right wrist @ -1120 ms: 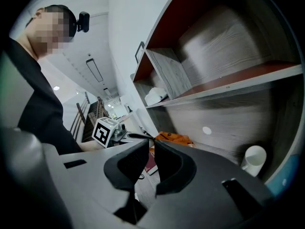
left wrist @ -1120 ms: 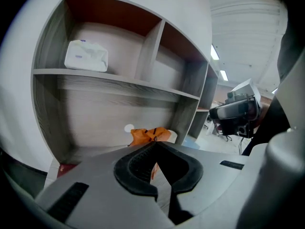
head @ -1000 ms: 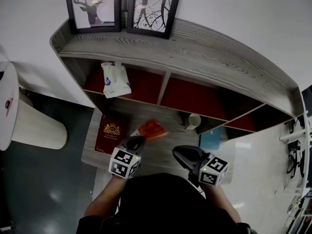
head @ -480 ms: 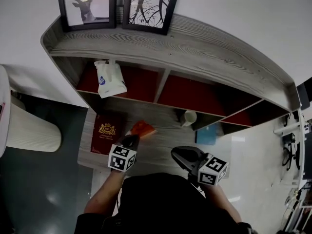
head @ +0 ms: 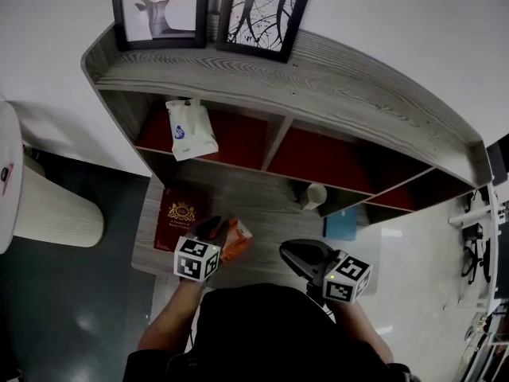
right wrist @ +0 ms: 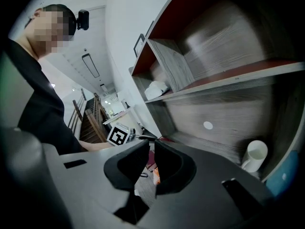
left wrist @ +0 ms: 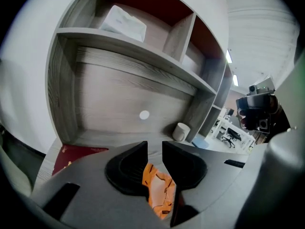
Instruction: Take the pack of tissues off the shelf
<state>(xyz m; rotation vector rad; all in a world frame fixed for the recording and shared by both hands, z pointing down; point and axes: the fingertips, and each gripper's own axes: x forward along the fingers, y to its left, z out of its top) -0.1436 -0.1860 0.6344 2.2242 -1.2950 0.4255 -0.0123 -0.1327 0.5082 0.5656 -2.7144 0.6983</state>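
Observation:
The white pack of tissues [head: 191, 130] lies in the upper left compartment of the grey wooden shelf [head: 318, 78], far above both grippers; it also shows as the tissue pack [left wrist: 125, 22] and the tissue pack [right wrist: 156, 88]. My left gripper [head: 213, 228] hovers over the lower board near its front edge. Its jaws are opening, and an orange packet [left wrist: 159, 190] lies in the gap between them with the pads off it. My right gripper [head: 288, 251] hangs shut and empty to the right, low over the same board.
A dark red book [head: 181, 217] lies left of the left gripper. A white cup [head: 316, 196] stands at the back of the lower board, with a blue object [head: 343, 228] beside it. Two framed pictures [head: 266, 14] stand on the shelf top. A pale round stool [head: 48, 205] is at the far left.
The left gripper has drawn back toward the person with the orange packet, and its jaws have parted. The right gripper has stayed in place.

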